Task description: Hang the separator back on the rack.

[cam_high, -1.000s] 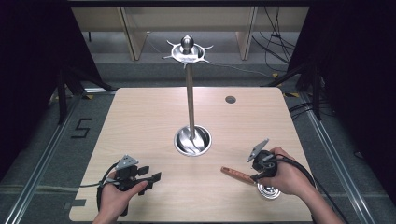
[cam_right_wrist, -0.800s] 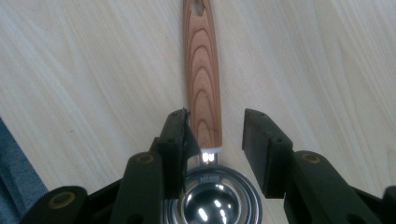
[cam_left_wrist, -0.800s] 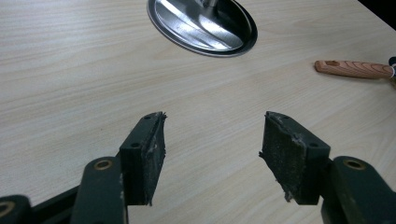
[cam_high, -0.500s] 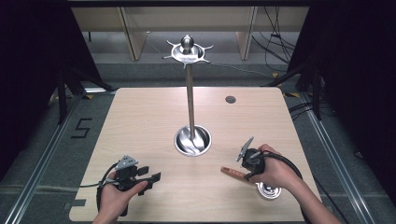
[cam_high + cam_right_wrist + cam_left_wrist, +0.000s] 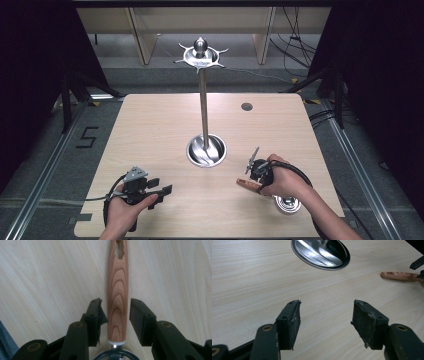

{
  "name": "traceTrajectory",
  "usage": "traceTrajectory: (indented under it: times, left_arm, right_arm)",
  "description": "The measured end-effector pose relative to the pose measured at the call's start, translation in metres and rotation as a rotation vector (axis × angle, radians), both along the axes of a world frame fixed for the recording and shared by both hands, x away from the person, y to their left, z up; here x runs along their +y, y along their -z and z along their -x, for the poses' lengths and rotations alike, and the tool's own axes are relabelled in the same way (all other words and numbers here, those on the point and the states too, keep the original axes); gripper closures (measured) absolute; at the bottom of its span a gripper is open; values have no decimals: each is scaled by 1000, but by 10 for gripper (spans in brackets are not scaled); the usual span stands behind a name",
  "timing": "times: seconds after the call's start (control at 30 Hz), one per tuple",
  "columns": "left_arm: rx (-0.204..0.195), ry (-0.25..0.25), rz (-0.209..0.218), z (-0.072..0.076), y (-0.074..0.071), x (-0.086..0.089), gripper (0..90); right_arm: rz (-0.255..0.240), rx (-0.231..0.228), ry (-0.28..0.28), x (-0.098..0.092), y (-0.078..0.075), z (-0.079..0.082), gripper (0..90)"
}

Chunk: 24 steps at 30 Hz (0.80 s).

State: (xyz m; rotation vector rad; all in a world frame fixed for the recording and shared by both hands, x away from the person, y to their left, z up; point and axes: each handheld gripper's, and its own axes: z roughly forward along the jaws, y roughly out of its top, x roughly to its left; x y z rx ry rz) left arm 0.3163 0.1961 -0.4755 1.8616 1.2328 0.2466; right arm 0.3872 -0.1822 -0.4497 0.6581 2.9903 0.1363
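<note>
Near the front edge of the pale wooden table (image 5: 150, 125), the left gripper (image 5: 325, 315) rests with jaws apart, nothing between. The right gripper (image 5: 115, 315) straddles the grained wooden handle (image 5: 117, 292) of a steel strainer (image 5: 287, 204), pads not pressing. Farther, at the centre, a polished round base (image 5: 206, 151) carries a slim pole.

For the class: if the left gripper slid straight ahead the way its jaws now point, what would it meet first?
Probably the round steel base of the utensil stand, which lies ahead of the left gripper across bare table. The wooden handle lies off to the side, likely missed.
</note>
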Motion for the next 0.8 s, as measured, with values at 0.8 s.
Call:
traceTrajectory:
  times: [0.8]
  left_arm:
    - [-1,-1,-7,0,0,0,384]
  right_arm:
    - [84,39,-44,13,18,-19,609]
